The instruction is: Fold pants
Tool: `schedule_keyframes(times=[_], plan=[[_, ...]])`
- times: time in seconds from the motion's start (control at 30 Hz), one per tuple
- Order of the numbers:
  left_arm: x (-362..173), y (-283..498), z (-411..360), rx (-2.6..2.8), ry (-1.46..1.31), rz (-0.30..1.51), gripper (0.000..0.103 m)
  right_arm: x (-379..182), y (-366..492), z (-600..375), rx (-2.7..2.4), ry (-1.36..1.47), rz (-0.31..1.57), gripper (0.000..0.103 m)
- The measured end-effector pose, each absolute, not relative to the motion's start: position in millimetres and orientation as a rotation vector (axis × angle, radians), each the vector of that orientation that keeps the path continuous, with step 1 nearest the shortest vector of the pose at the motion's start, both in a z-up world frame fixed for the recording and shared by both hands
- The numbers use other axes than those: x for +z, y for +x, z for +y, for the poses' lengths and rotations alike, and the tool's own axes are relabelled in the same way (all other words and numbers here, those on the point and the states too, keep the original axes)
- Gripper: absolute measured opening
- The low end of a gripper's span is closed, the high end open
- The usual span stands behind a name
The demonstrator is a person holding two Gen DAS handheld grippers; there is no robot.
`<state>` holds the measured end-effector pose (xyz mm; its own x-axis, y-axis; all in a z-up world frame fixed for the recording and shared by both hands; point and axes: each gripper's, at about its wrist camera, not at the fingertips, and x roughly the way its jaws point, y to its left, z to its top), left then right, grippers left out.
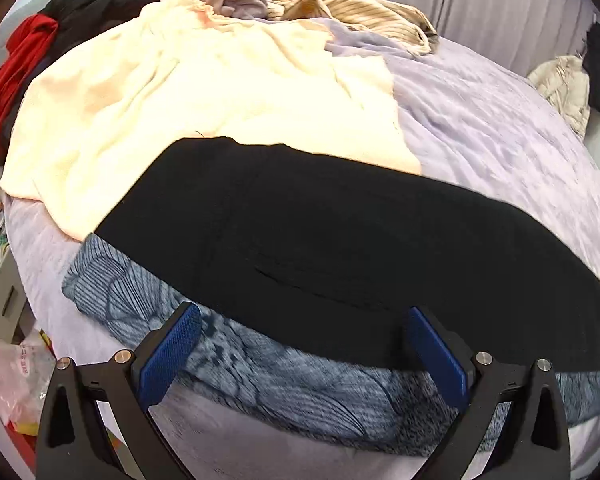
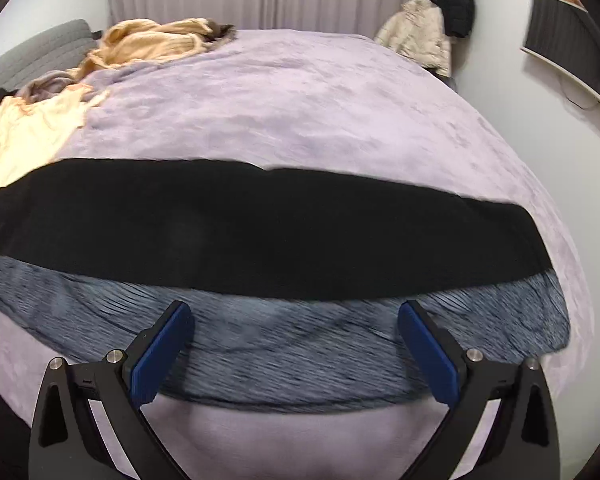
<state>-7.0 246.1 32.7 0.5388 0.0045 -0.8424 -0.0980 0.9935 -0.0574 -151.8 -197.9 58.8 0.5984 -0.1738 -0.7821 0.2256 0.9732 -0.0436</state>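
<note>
Bed (image 1: pixel 500 128), lilac plush cover, fills both views; clothing heaped toward its far side. Cream garment (image 1: pixel 188 92) spread wide at far left, its near edge tucked under the black pants (image 1: pixel 320 248); pants lie flat in a long band across the bed's near half, overlapping the far edge of a blue-grey patterned garment (image 1: pixel 268 380) that runs alongside them nearer the bed's front edge. Tan ribbed knit (image 1: pixel 360 4) bunched at the far side; red garment (image 1: pixel 16 76) and black one beside it at far left. Left gripper (image 1: pixel 304 344) jaws wide, holding nothing, over the patterned cloth; right gripper (image 2: pixel 296 340) likewise wide and empty.
</note>
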Motion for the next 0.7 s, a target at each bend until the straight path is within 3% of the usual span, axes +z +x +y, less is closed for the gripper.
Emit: schedule_keyframes(times=[0.5,0.7], plan=[[46,77,246,0.035,-0.039,0.954,0.103,67,-25,26,0.276,-0.057,0.895,0.103],[9,96,260,0.074,0.010,1.052,0.103,37,28,63,0.251,0.004,1.006,0.103]])
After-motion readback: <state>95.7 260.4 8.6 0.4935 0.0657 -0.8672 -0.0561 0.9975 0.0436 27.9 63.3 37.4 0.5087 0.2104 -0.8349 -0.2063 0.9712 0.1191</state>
